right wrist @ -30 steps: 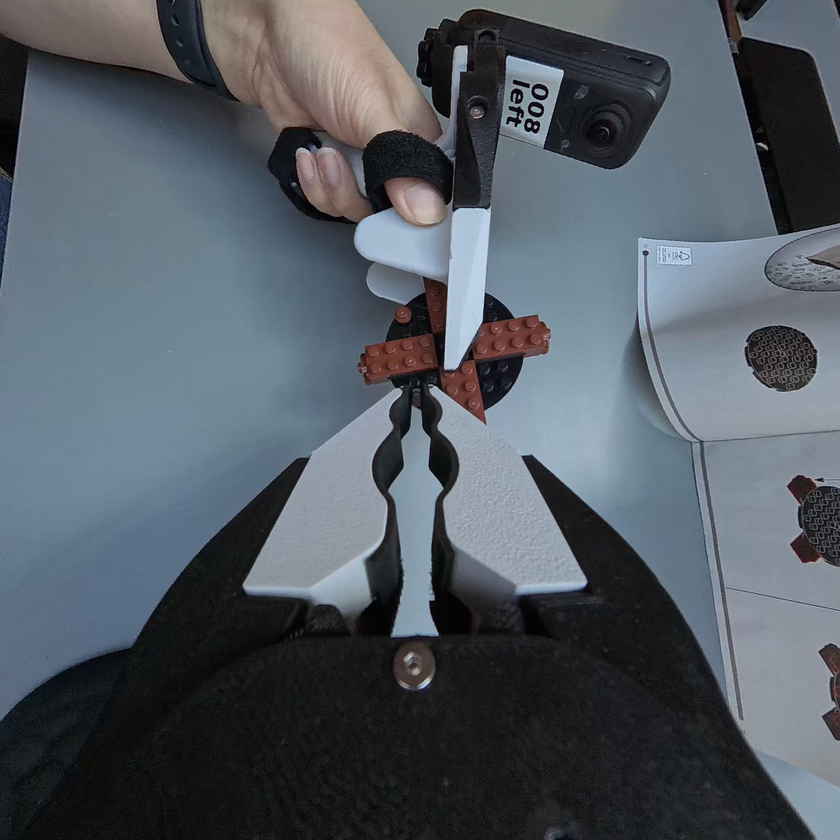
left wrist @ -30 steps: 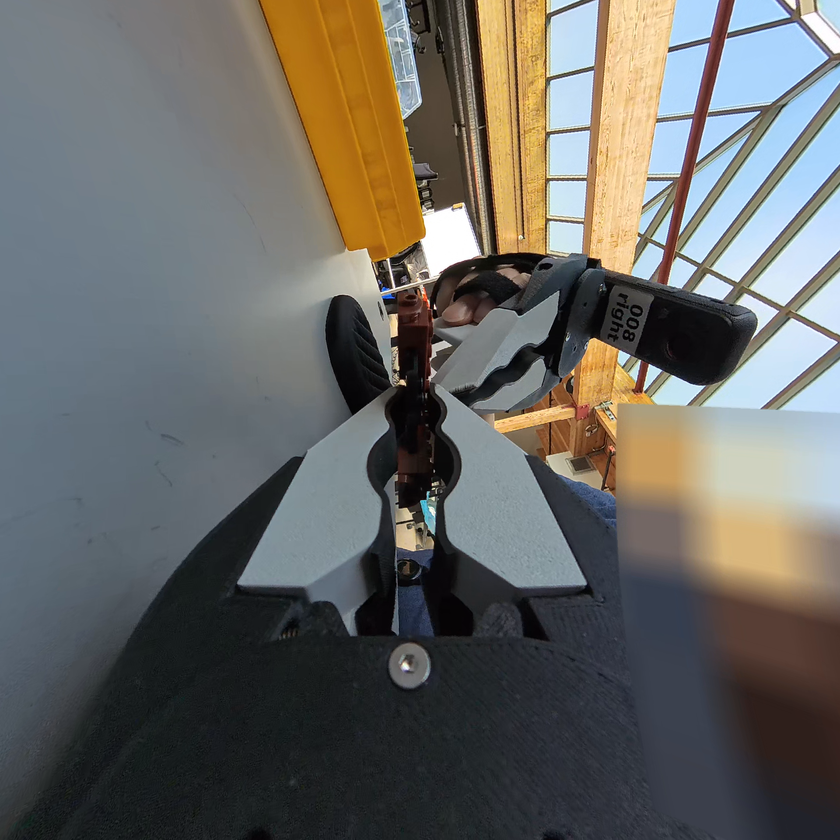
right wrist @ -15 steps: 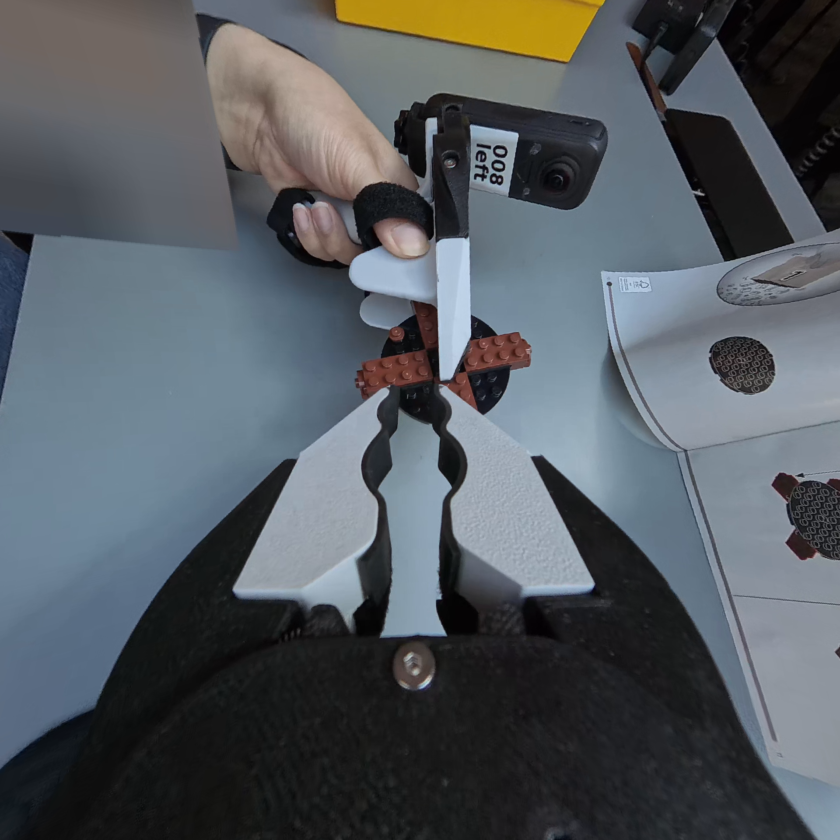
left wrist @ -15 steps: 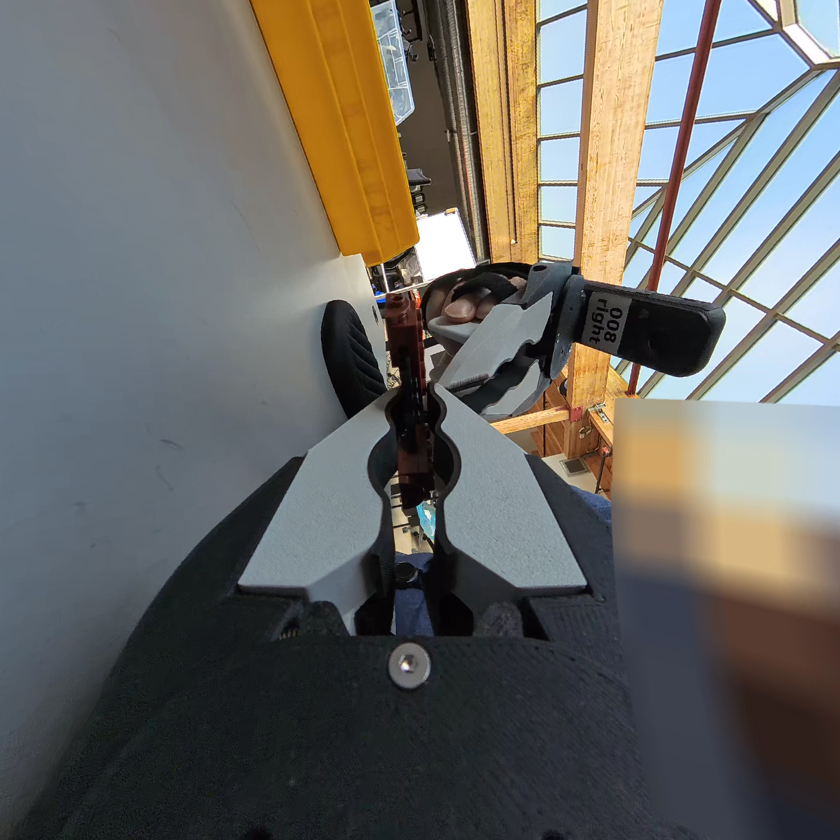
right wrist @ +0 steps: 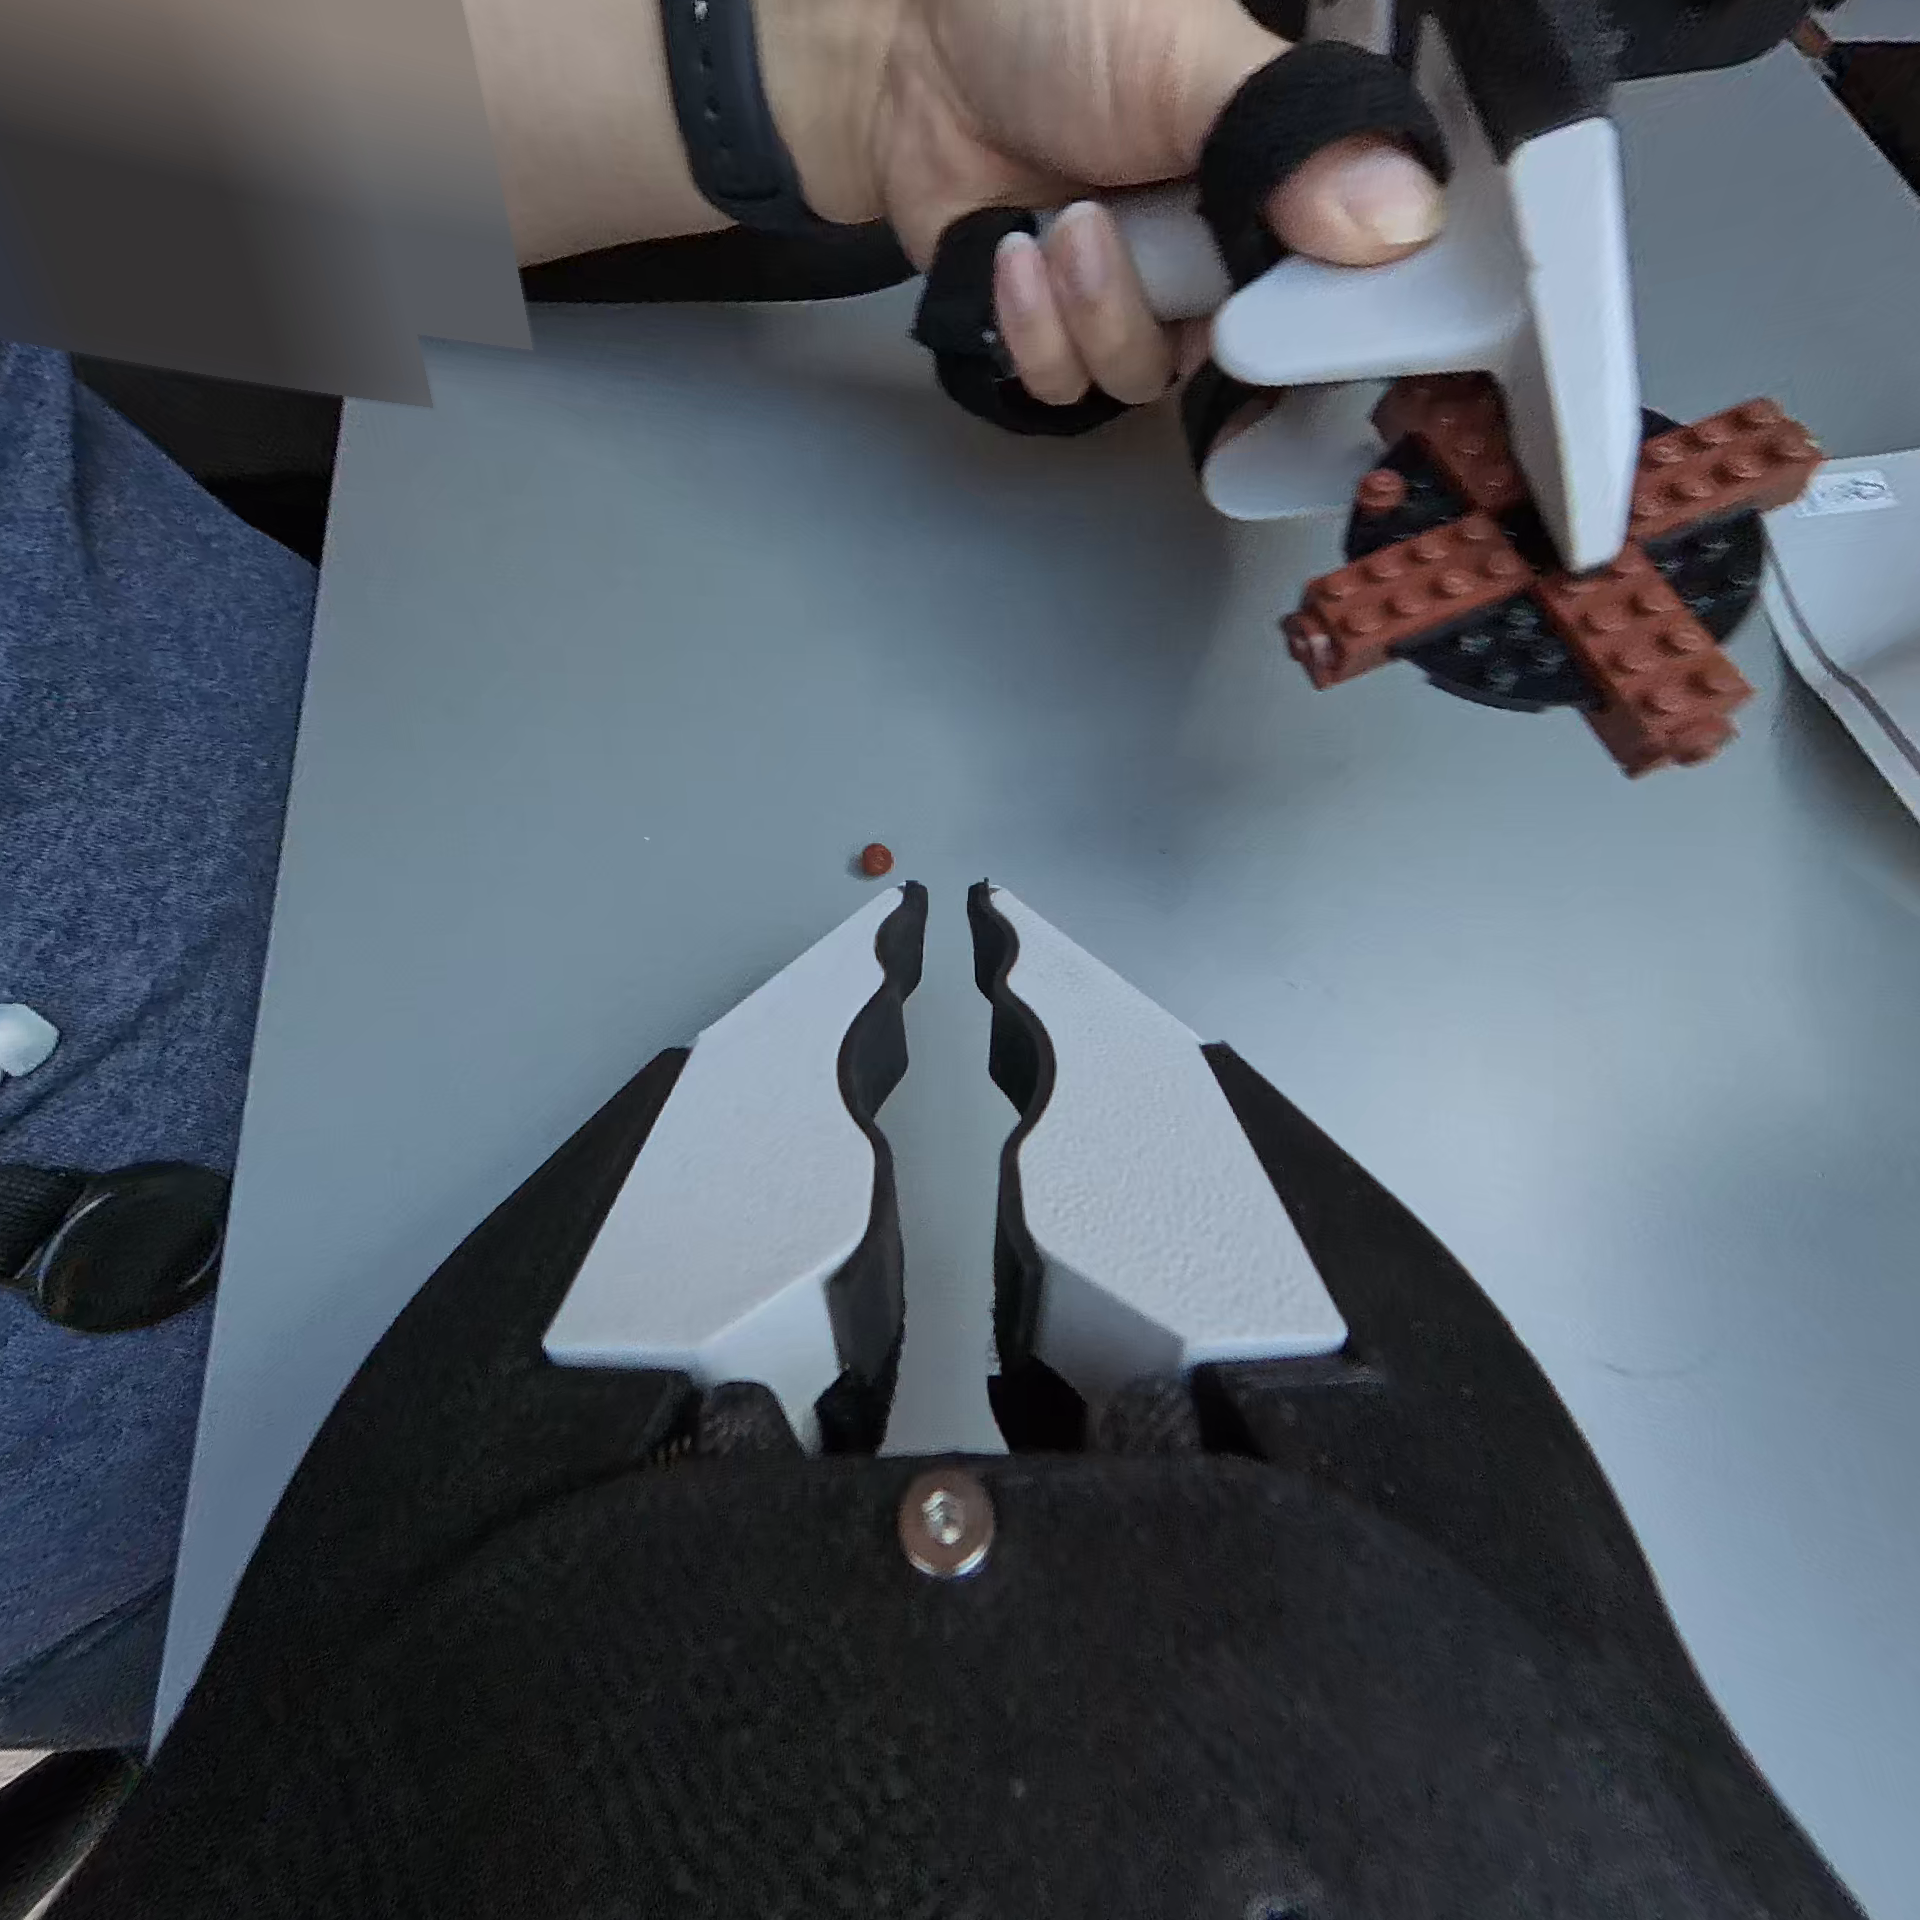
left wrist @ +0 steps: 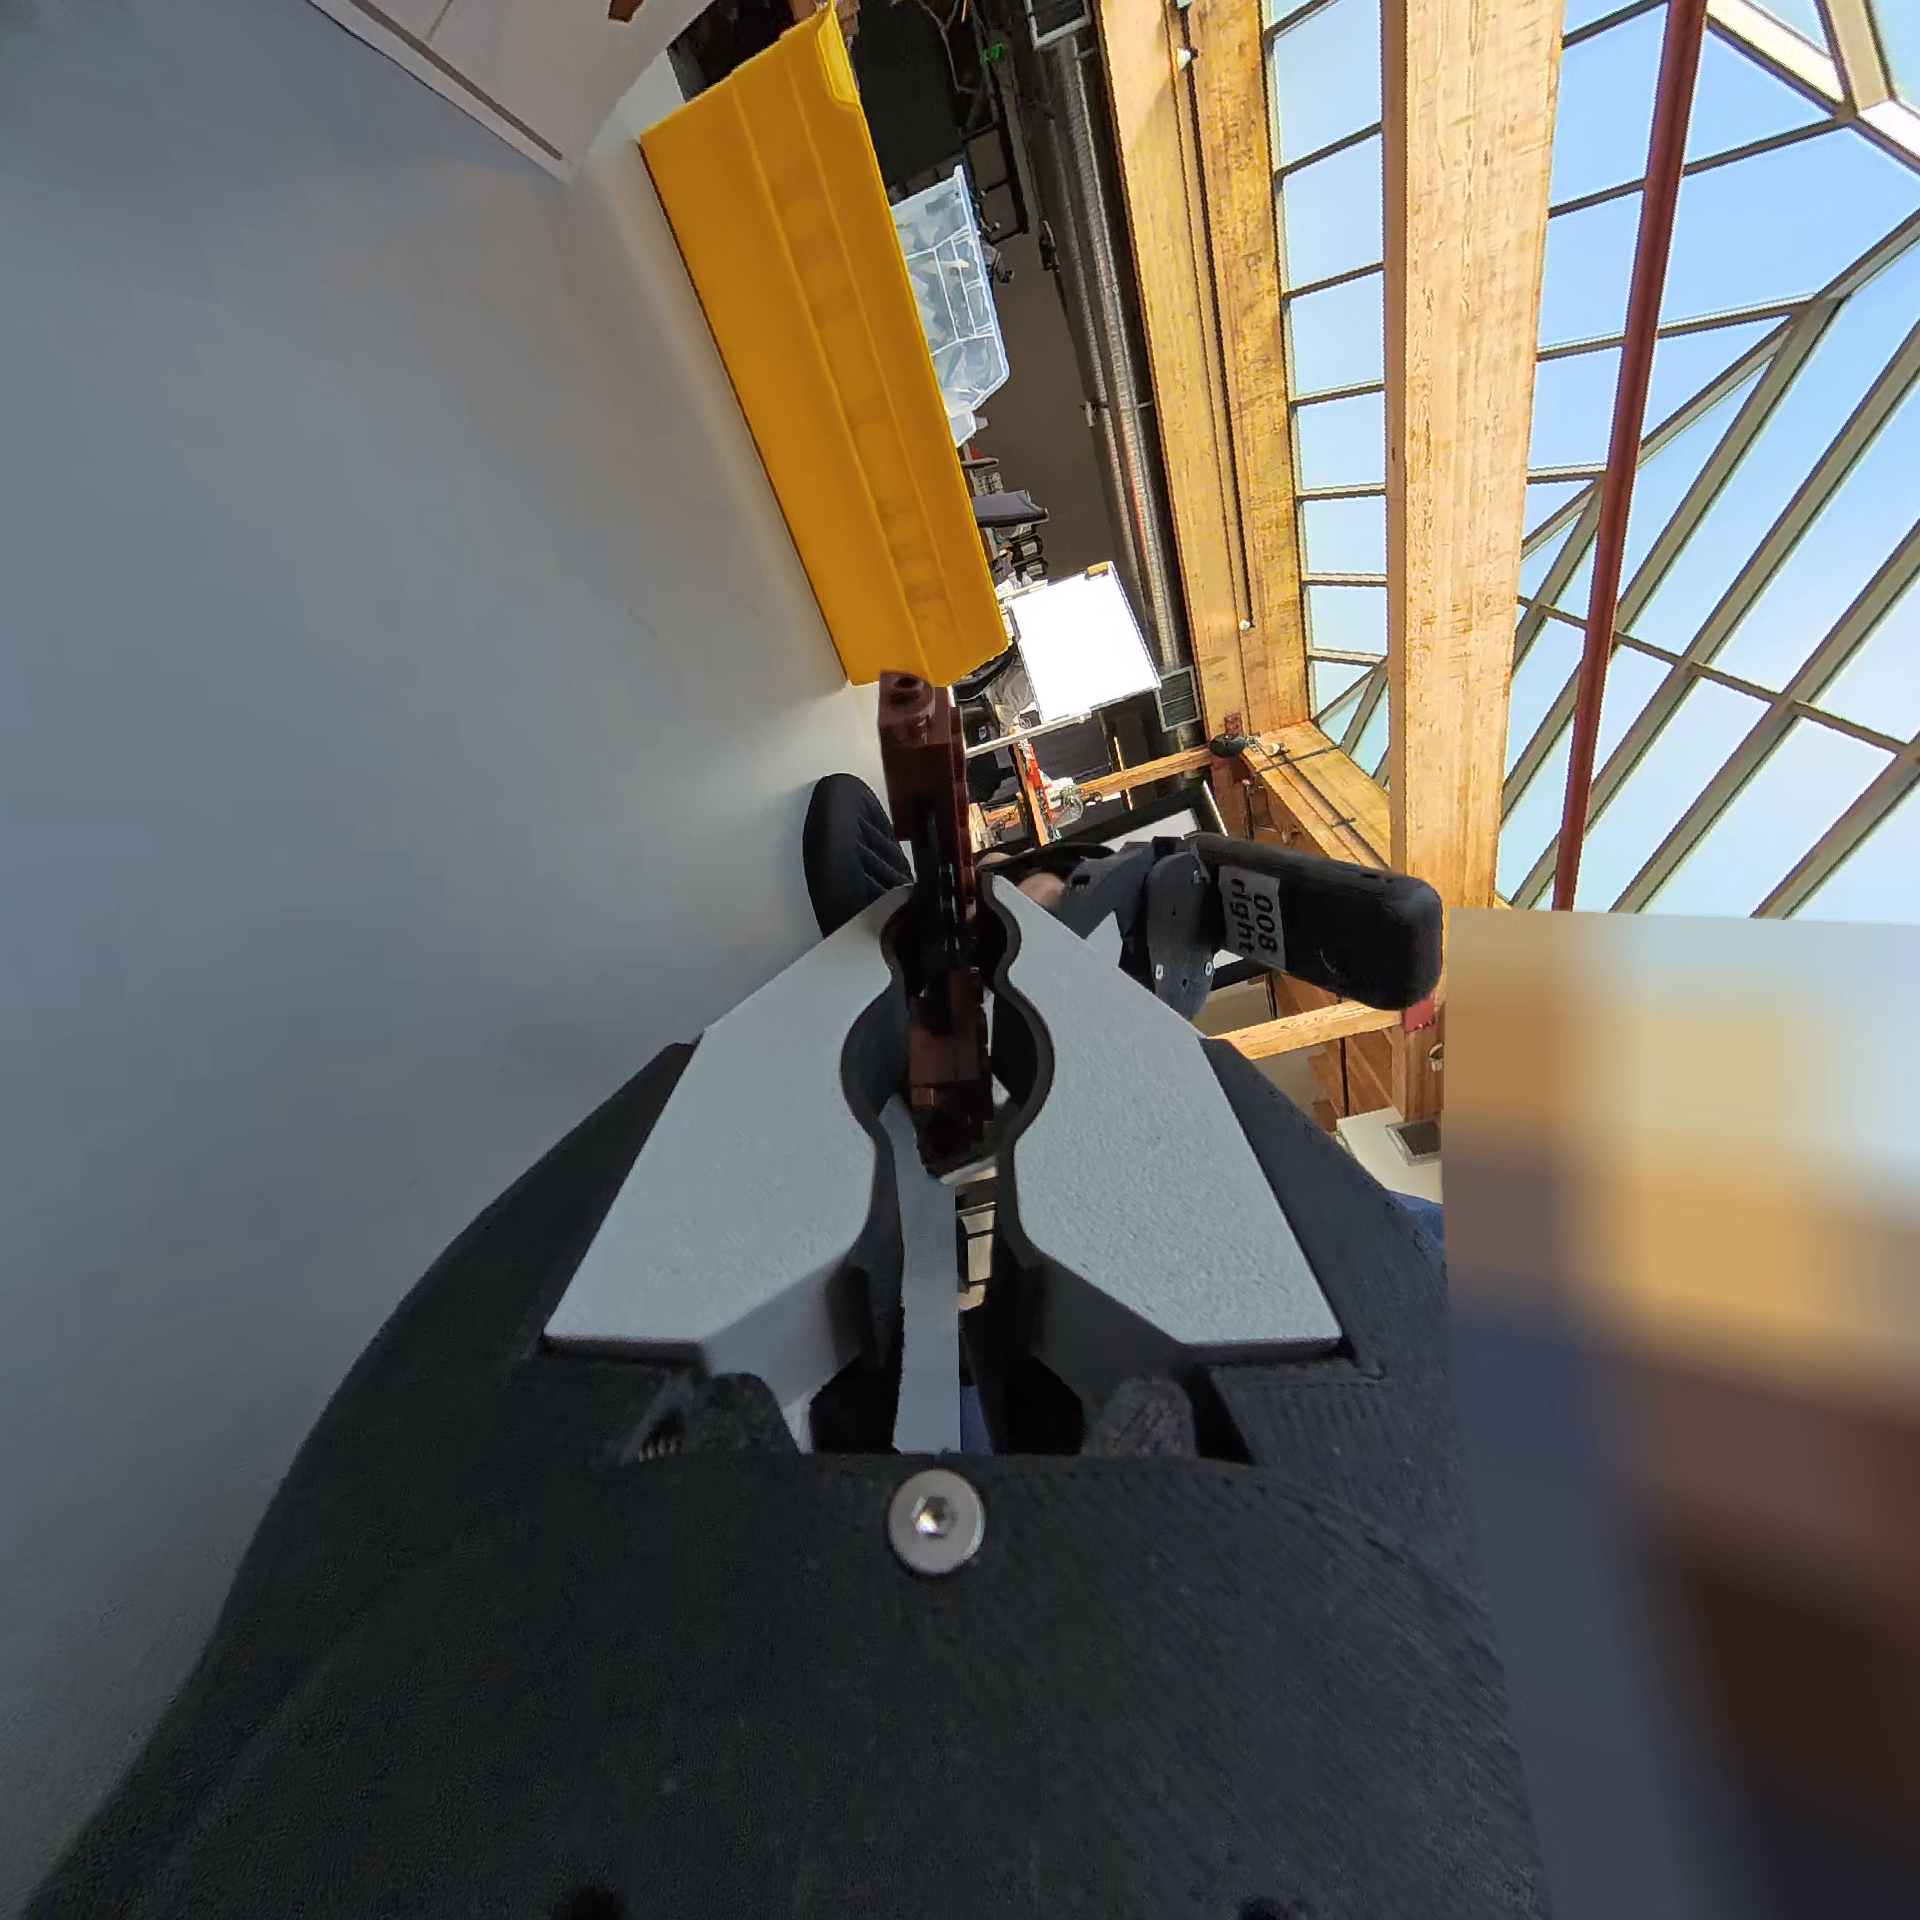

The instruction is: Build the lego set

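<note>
Since half a second ago we have pulled our right gripper [right wrist: 945, 886] back from the lego assembly [right wrist: 1558, 566] and swung it toward ourselves; the model that sat just past its fingertips now lies up at two o'clock in the right wrist view, well apart from it. The right gripper's jaws stand slightly parted with nothing between them, hovering over the grey table [right wrist: 623, 644]. Just beside the left fingertip, at eleven o'clock, a small reddish-brown round stud [right wrist: 876, 858] lies alone on the table.

Our left gripper [left wrist: 951, 899] is clenched on the lego assembly [left wrist: 940, 935], which we see edge-on between its pads, sticking out past the fingertips toward twelve o'clock. From the right wrist view the same model shows as a black round plate crossed by four reddish-brown plates, tilted and lifted off the table, with one white finger [right wrist: 1569, 343] of the left gripper pressed down across its middle. Our hand [right wrist: 1039, 135], wearing a black wristband [right wrist: 727, 114], grips the handle at twelve to one o'clock.

Farther out in the left wrist view, a black round piece [left wrist: 852, 862] rests on the table just behind the model, at eleven o'clock. A yellow bin [left wrist: 821, 384] stands beyond it at twelve o'clock. The right gripper's black camera body [left wrist: 1320, 935] shows at three o'clock. At the right edge of the right wrist view, a white instruction sheet [right wrist: 1860, 582] lies at three o'clock, touching or just beside the model; we cannot tell which.
</note>
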`<state>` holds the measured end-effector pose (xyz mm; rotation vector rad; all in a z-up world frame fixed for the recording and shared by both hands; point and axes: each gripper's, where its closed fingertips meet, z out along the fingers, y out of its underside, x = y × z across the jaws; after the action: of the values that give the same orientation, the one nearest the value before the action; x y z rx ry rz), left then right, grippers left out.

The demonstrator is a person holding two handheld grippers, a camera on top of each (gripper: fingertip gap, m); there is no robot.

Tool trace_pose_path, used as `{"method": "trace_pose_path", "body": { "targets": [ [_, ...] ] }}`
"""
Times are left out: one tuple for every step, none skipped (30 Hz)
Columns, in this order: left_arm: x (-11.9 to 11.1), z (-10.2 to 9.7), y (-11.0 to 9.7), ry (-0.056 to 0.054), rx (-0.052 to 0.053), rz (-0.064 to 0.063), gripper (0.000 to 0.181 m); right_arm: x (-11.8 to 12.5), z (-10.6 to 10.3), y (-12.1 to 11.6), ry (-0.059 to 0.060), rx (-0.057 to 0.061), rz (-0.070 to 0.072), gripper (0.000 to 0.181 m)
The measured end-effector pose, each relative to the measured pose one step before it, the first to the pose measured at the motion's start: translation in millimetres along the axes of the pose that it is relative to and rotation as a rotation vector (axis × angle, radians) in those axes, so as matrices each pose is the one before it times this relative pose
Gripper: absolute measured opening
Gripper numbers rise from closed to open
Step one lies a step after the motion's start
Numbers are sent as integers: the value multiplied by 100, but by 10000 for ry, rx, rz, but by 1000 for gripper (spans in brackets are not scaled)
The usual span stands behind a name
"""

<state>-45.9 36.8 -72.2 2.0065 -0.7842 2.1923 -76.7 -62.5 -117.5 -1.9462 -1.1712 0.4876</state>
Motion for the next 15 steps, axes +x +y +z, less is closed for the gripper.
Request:
{"method": "trace_pose_path", "body": {
  "targets": [
    [-14, -122, -124, -41, 39, 44, 6, -1171, 674, -126, -176, -84, -183, 8],
    [4, -105, -101, -28, 54, 35, 6, -958, 625, -4, -127, -157, -202, 8],
    [37, -59, -52, -4, 23, 20, 6, -627, 555, 117, -16, -199, -205, 8],
    [54, -17, 9, 14, -5, 12, 6, -300, 457, 186, 59, -212, -147, 8],
    [42, 15, 11, 16, -3, 6, 6, -59, 364, 162, 87, -177, -82, 8],
    [33, 34, 37, 14, -21, -1, 6, -98, 268, 172, -26, -162, -32, 8],
    [17, 57, 73, 15, -38, -2, 6, -155, 154, 189, -116, -175, 18, 8],
    [24, 55, 76, 10, -34, -2, 6, -66, 70, 119, -78, -133, 53, 8],
    [15, 42, 41, 6, -15, -1, 6, -93, 12, 144, -77, -117, 44, 8],
    [45, 18, 39, 13, -11, 3, 6, 63, -44, 131, 67, -69, 7, 8],
    [81, 0, 17, 20, -14, 13, 6, 159, -32, 161, 146, -51, 1, 8],
    [88, -26, -17, 12, -1, 27, 6, 141, -17, 128, 146, -22, 33, 8],
    [59, -23, -37, -5, 16, 35, 6, 158, -5, 47, 144, 29, 80, 8],
    [24, -26, -28, -16, 5, 30, 6, 95, 37, 12, 93, 50, 132, 8],
    [-9, -15, -10, -17, -4, 16, 6, 173, 68, -15, 132, 46, 130, 8]
  ]
}}
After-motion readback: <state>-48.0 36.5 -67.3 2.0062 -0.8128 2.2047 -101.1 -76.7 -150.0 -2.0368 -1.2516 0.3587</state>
